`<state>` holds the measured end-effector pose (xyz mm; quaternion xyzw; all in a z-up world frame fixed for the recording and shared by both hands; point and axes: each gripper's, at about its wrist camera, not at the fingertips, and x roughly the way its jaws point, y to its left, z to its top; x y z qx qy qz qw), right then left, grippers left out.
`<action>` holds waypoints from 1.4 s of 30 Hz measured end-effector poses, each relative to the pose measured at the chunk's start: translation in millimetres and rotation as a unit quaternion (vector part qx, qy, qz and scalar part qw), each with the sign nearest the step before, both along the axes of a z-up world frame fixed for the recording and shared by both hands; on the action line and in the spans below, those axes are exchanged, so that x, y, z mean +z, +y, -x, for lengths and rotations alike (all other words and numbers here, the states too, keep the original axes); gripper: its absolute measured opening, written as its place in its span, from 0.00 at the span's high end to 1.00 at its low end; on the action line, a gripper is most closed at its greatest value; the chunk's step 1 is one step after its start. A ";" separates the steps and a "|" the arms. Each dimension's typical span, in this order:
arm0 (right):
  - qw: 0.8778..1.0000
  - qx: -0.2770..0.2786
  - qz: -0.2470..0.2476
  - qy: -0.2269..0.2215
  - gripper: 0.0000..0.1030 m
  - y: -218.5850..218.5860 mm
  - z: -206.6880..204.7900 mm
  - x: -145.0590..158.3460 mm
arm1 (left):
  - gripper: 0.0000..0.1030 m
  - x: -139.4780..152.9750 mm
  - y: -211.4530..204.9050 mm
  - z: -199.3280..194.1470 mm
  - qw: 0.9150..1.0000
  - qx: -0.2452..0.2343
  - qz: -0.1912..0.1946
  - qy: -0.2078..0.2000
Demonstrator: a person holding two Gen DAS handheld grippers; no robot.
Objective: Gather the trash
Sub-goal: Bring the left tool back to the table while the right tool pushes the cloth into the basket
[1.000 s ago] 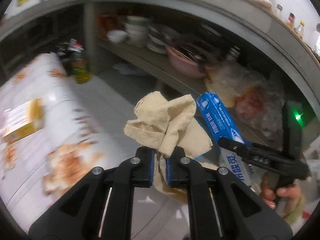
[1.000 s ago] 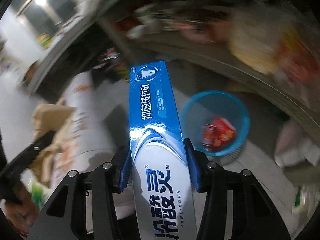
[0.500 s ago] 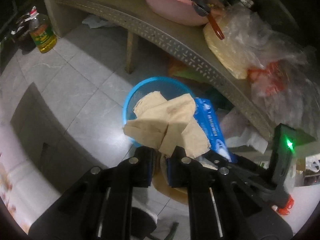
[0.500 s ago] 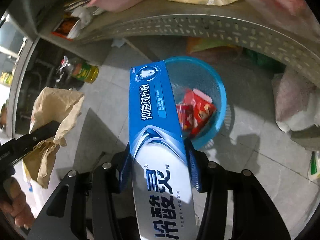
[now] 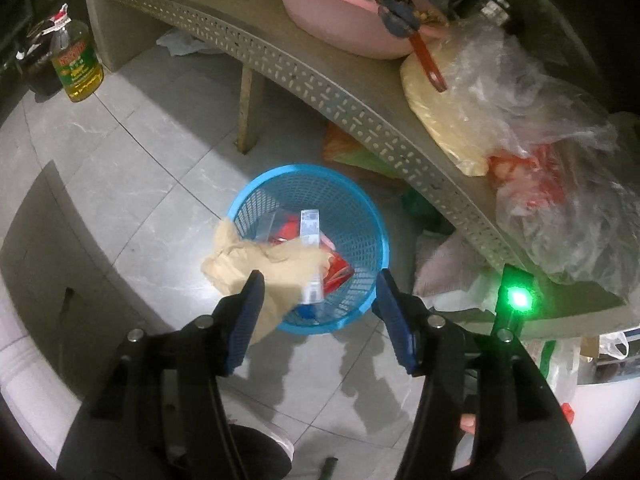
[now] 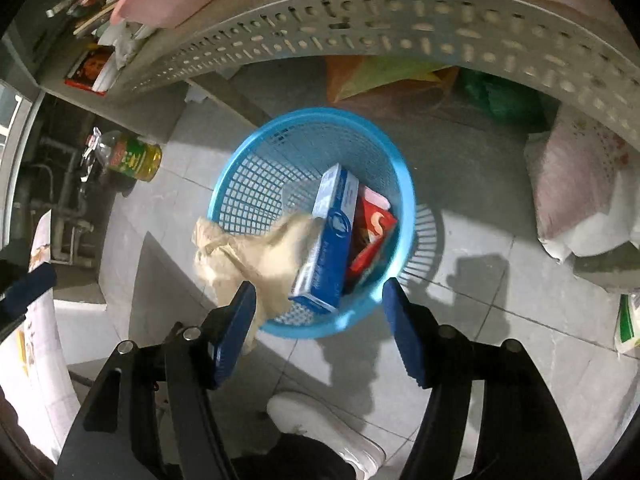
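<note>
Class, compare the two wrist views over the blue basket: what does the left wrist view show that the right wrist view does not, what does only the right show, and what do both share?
Only the left wrist view shows the pink basin on the shelf and a green indicator light.

Only the right wrist view shows the white shoe on the floor and the toothpaste box's blue face.

Both show the blue basket holding the box and red wrappers, the tan paper draped over its rim, the oil bottle, and open jaws on the left gripper and right gripper.

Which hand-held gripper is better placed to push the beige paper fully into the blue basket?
Probably the left hand-held gripper: it is open, and the beige paper over the blue basket rim touches its left finger.
</note>
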<state>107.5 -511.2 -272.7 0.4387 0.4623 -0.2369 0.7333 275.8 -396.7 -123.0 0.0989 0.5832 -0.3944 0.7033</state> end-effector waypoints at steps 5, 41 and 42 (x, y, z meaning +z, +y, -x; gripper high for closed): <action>1.000 0.004 0.015 -0.010 0.38 14.9 22.8 17.8 | 0.40 22.6 26.7 5.7 0.999 0.019 0.021 -0.016; 0.971 0.225 0.037 0.071 0.65 85.3 -182.7 -93.8 | 0.31 146.7 350.6 72.9 0.968 0.190 0.087 -0.139; 0.972 0.224 0.030 0.065 0.67 84.7 -182.4 -93.5 | 0.31 144.0 352.9 71.9 0.968 0.195 0.088 -0.132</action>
